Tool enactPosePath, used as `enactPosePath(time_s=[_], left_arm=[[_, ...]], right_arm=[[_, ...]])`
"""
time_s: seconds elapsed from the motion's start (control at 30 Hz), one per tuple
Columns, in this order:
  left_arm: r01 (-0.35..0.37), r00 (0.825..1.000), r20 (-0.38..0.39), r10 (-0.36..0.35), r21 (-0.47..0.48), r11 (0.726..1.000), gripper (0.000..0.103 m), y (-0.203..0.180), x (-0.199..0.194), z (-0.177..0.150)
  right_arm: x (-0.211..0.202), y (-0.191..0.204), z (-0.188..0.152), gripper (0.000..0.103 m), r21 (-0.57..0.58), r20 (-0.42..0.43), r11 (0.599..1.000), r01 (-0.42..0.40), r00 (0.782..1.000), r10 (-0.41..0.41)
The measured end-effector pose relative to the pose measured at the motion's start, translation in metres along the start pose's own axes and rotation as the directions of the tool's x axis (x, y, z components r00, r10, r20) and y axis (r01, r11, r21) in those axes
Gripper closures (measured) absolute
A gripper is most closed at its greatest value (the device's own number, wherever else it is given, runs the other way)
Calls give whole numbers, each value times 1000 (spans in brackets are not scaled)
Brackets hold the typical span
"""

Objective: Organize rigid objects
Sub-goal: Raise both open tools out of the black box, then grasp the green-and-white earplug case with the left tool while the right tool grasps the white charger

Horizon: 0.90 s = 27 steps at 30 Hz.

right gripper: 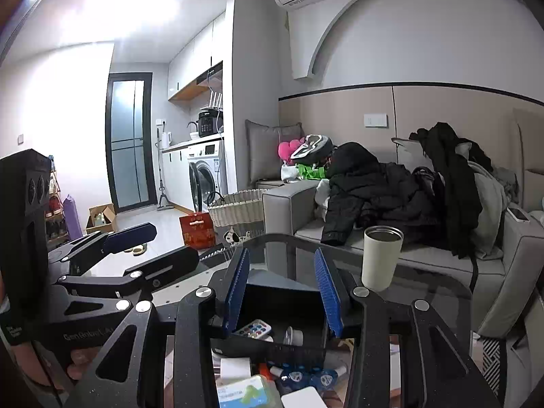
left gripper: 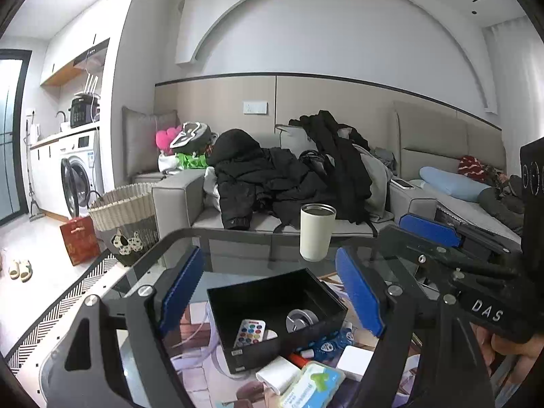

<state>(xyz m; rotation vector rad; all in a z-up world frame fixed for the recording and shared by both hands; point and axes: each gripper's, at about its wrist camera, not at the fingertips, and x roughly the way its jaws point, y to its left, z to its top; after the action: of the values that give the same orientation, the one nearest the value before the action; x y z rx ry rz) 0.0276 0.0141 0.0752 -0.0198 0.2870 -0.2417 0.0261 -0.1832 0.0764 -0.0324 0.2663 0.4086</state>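
A black open box [left gripper: 319, 319] sits on a glass table [left gripper: 258, 258]. Inside it lie a small remote with coloured buttons [left gripper: 250, 333] and a silver round tape roll [left gripper: 301, 319]. My left gripper [left gripper: 272, 295] is open and empty, its blue pads either side of the box and above it. My right gripper [right gripper: 284, 292] is open and empty, above the same box [right gripper: 289, 346], where the remote [right gripper: 255, 329] shows. A white tumbler [left gripper: 316, 231] stands upright on the table behind the box; it also shows in the right wrist view [right gripper: 380, 258].
In front of the box lie a white block [left gripper: 278, 374], a green-white pack [left gripper: 312, 387], a white square [left gripper: 355, 362] and blue packets [left gripper: 329, 343]. A grey sofa [left gripper: 176, 197] piled with black clothes stands behind. A wicker basket [left gripper: 122, 210] and red bag [left gripper: 80, 238] are on the floor at left.
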Motion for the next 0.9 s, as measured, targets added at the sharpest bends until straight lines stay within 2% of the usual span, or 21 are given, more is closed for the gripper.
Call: enactPosePath(time_s=[0.13, 0.4, 0.53, 0.67, 0.73, 0.9], left_arm=[[15, 1000, -22, -16, -31, 999, 23, 4, -2, -7], [17, 998, -55, -18, -14, 1000, 23, 2, -2, -19], [42, 992, -116, -44, -16, 999, 23, 0, 6, -29], [80, 977, -198, -77, 7, 997, 23, -7, 18, -45], [102, 967, -237, -93, 23, 995, 23, -12, 23, -51], [147, 927, -352, -128, 26, 989, 24, -19, 38, -72]], right_arm=[[-5, -6, -3, 62, 12, -15, 1000, 3, 1000, -3], [-5, -15, -12, 62, 5, -44, 1000, 15, 999, -15], [1, -18, -21, 62, 3, -87, 1000, 11, 996, -10], [14, -23, -32, 62, 14, -152, 1000, 14, 988, -12], [25, -25, -40, 62, 9, -210, 1000, 15, 978, -13], [55, -31, -66, 62, 14, -375, 1000, 13, 927, -7]])
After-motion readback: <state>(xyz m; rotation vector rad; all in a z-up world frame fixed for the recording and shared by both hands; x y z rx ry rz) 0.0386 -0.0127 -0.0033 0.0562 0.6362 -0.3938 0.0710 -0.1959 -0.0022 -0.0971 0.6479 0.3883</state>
